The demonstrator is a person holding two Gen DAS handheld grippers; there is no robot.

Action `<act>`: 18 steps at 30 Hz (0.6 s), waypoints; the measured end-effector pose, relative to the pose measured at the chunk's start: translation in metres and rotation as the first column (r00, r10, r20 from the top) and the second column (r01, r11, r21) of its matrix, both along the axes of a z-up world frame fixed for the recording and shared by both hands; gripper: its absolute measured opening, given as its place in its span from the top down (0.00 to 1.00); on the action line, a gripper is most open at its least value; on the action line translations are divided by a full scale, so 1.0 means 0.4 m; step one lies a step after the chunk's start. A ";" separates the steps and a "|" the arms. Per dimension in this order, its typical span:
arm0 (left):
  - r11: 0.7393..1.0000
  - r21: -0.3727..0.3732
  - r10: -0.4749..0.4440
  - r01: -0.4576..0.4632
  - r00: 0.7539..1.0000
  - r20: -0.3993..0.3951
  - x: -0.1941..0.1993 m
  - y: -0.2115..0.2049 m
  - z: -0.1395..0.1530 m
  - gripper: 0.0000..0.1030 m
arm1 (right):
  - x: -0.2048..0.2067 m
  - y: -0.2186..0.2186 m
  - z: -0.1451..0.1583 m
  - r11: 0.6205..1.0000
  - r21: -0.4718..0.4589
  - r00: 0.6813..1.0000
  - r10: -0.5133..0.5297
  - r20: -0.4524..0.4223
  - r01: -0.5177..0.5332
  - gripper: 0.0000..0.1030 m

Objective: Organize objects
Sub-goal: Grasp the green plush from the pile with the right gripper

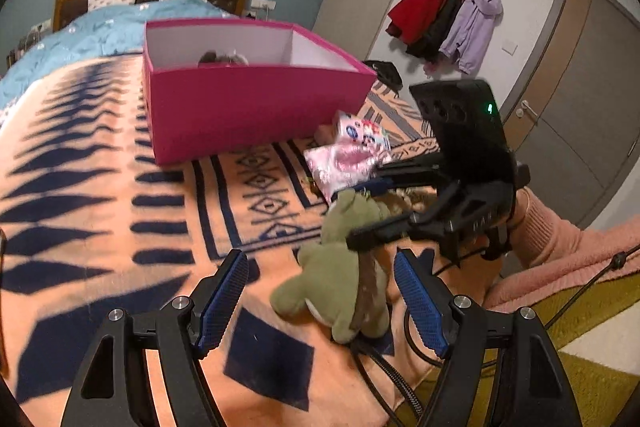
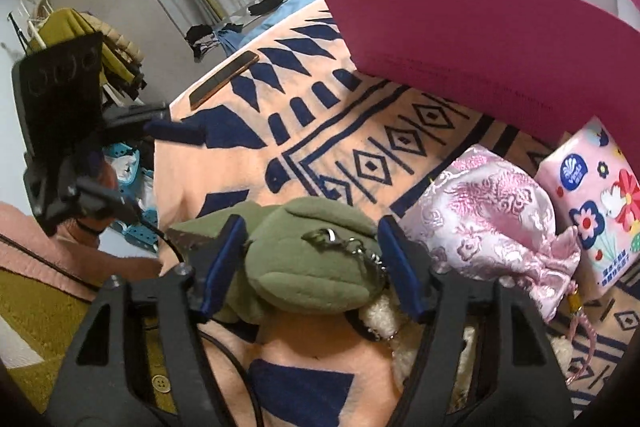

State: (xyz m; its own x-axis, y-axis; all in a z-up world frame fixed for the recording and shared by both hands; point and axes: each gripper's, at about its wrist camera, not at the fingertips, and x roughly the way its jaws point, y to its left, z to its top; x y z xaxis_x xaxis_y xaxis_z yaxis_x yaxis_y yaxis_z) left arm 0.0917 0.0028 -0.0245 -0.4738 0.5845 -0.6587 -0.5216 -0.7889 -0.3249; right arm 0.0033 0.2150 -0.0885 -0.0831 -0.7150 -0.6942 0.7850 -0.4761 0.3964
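Nearest, the right gripper (image 2: 310, 263) has its jaws around the head of the green plush toy (image 2: 308, 267) lying on the patterned blanket (image 2: 248, 155), though I cannot tell if the pads already press it, while the left gripper (image 1: 320, 301) is released and holds nothing just beside the toy's body. A metal keychain (image 2: 352, 247) hangs from the toy toward a white fluffy thing (image 2: 380, 315), so lifting may drag that along. Farther, the pink pouch (image 2: 492, 211) and tissue pack (image 2: 592, 211) sit before the magenta box (image 2: 480, 43), whose high wall could catch the toy.
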 end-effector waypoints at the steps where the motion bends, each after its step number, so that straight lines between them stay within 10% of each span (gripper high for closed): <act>1: 1.000 0.000 -0.003 0.003 1.000 0.015 0.000 0.002 -0.009 0.25 | -0.002 0.003 0.003 1.000 -0.001 1.000 -0.006 0.004 0.006 0.39; 18: 1.000 0.029 0.005 -0.007 0.997 0.083 -0.003 0.016 -0.037 0.35 | -0.050 0.004 0.046 0.984 -0.076 0.987 -0.158 0.032 0.160 0.49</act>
State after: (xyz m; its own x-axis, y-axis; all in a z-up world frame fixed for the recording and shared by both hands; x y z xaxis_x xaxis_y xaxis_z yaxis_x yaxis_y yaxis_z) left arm 0.0906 0.0093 -0.0393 -0.4219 0.6012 -0.6786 -0.4870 -0.7817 -0.3897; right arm -0.0166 0.2165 -0.0701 -0.1829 -0.7459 -0.6404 0.6910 -0.5609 0.4559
